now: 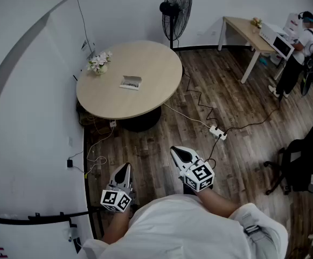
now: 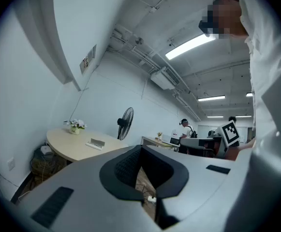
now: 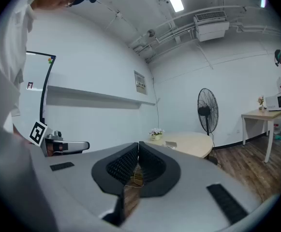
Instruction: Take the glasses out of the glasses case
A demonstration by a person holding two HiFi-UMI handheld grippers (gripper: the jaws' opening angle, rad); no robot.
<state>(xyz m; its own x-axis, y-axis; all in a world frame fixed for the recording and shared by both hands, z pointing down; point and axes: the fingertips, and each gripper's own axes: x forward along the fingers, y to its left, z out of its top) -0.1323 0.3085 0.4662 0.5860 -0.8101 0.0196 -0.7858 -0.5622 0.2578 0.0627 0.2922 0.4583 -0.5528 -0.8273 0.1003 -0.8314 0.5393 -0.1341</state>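
The glasses case (image 1: pixel 130 82) lies open on the round wooden table (image 1: pixel 145 99), far ahead of me; I cannot make out the glasses in it. It is small in the left gripper view (image 2: pixel 96 143) and in the right gripper view (image 3: pixel 171 143). My left gripper (image 1: pixel 125 167) and my right gripper (image 1: pixel 176 151) are held close to my body over the wooden floor, well short of the table. Both are shut with nothing between their jaws, and the tips meet in the left gripper (image 2: pixel 141 149) and right gripper (image 3: pixel 138 144) views.
A pot of white flowers (image 1: pixel 99 62) stands at the table's left edge. A standing fan (image 1: pixel 176 7) is behind the table. A power strip (image 1: pixel 217 132) and cables lie on the floor. A person (image 1: pixel 301 42) stands by a desk (image 1: pixel 248 31) at the far right, with an office chair (image 1: pixel 301 161) nearer.
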